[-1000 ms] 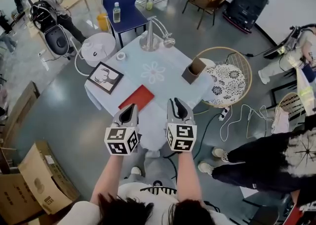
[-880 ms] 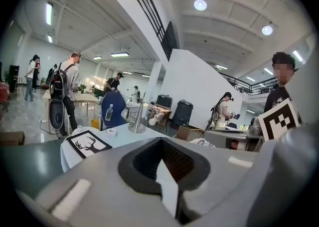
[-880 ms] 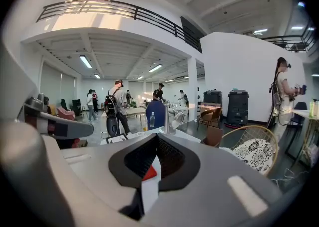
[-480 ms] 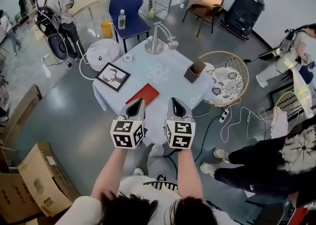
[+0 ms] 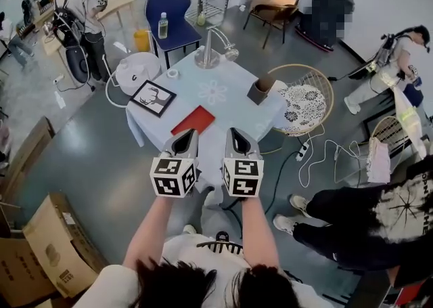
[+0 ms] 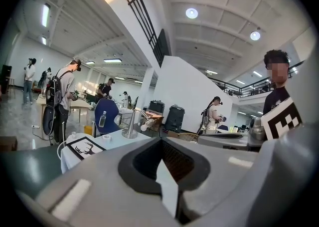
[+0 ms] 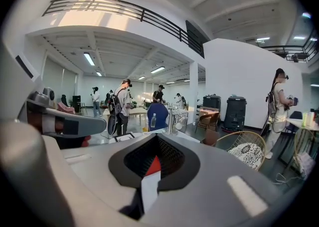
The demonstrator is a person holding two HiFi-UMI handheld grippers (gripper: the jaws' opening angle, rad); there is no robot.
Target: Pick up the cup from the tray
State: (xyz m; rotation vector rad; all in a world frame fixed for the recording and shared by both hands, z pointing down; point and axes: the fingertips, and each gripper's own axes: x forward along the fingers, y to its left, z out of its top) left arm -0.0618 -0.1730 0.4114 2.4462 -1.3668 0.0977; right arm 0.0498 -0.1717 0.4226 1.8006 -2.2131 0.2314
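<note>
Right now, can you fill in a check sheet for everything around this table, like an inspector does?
Surface: small table under a pale cloth with a flower print.
Job's things: no cup on a tray that I can make out; a brown box stands at the right corner, a red flat thing lies on the near side.
Clutter: deer picture, tape roll, metal stand.
Grippers: left claw and right claw both shut, empty, held up at the table's near side.
Cables: white cable and power strip on the floor.
Surroundings: wicker chair, blue chair, cardboard boxes, people standing about.
</note>
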